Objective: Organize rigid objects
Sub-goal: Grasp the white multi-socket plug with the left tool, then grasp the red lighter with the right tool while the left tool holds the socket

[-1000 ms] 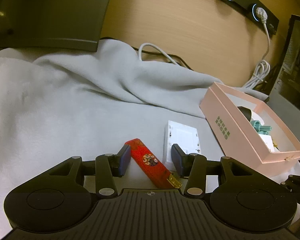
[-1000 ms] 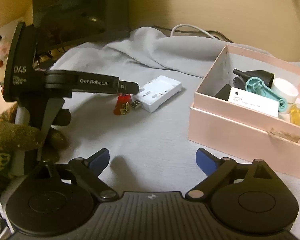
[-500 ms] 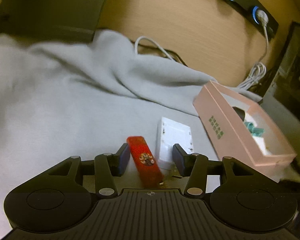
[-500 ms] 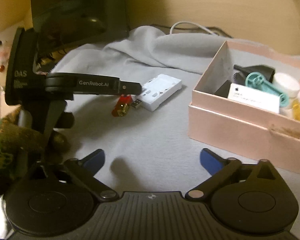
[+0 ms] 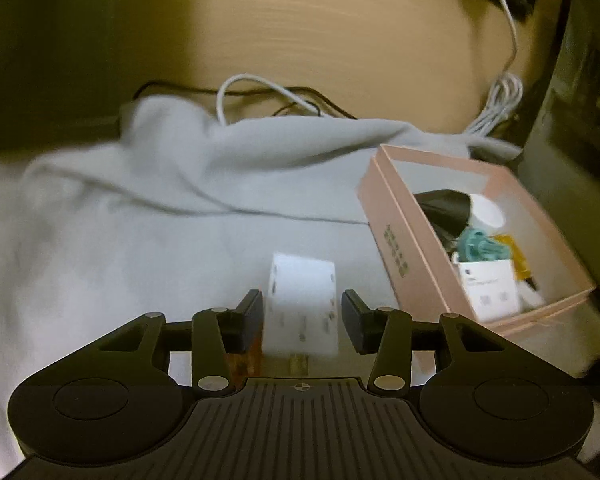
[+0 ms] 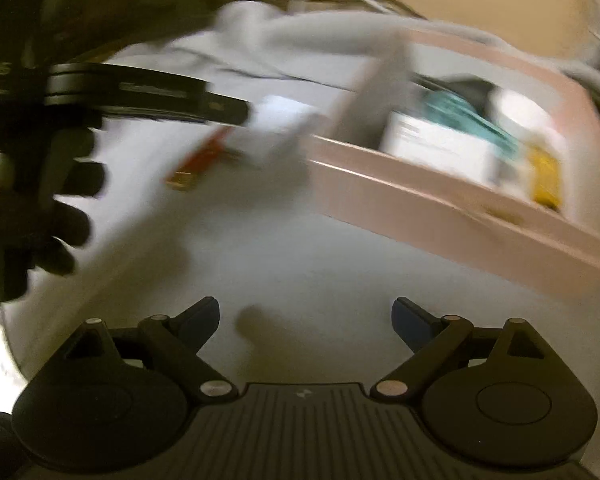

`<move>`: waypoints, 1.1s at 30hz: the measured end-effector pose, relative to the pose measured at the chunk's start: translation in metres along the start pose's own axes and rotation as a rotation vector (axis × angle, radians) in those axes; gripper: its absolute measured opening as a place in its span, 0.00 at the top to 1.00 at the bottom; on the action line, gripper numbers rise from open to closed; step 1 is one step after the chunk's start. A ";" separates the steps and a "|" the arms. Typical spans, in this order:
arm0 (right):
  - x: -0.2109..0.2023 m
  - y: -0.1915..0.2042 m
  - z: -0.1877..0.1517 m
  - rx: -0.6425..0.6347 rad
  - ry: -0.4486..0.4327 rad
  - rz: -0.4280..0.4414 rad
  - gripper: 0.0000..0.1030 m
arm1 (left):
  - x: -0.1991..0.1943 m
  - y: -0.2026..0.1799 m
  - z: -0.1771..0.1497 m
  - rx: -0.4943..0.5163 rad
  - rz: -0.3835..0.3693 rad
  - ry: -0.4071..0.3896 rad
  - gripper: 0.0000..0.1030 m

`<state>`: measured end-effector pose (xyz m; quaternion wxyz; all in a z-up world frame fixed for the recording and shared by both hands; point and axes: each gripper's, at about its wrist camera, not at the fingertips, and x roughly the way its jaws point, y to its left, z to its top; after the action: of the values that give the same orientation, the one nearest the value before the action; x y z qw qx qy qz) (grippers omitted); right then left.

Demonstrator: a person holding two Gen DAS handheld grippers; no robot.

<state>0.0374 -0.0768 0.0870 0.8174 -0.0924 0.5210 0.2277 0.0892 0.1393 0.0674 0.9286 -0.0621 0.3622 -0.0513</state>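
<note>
Left wrist view: my left gripper (image 5: 302,318) is spread, holding nothing. A white rectangular block (image 5: 303,304) lies flat on the grey cloth (image 5: 140,240) directly between the two fingers, its long axis running straight away from me, in line with them. Neither pad seems to touch it yet. A red stick (image 5: 246,354) peeks out just behind the left finger, beside the block's near left corner. To the right and slightly beyond sits the open pink box (image 5: 398,240), already holding several small items.

Right wrist view: this picture is heavily smeared, so positions are approximate. My right gripper (image 6: 305,314) is spread wide over bare cloth, with nothing between its fingers. The left tool reaches in from the left edge toward the white block (image 6: 282,130), with the red stick (image 6: 198,160) lying just in front of it. The pink box (image 6: 420,196) fills the right side, apparently close beside the block.

I judge the left gripper far nearer: it already straddles the block across its short width, and the box lies to its right.
</note>
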 end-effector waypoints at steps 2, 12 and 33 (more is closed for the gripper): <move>-0.008 -0.008 -0.006 0.049 -0.006 -0.060 0.09 | 0.011 -0.001 0.006 0.021 0.003 0.032 0.53; -0.054 -0.039 -0.034 0.490 -0.184 -0.396 0.09 | 0.047 -0.009 -0.001 0.147 -0.086 0.122 0.43; -0.054 -0.007 -0.037 -0.044 -0.218 -0.218 0.18 | -0.018 -0.006 -0.016 -0.031 0.044 -0.063 0.80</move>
<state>-0.0079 -0.1118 0.1182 0.8868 -0.1409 0.4109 0.1578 0.0650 0.1349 0.0688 0.9394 -0.0700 0.3349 -0.0235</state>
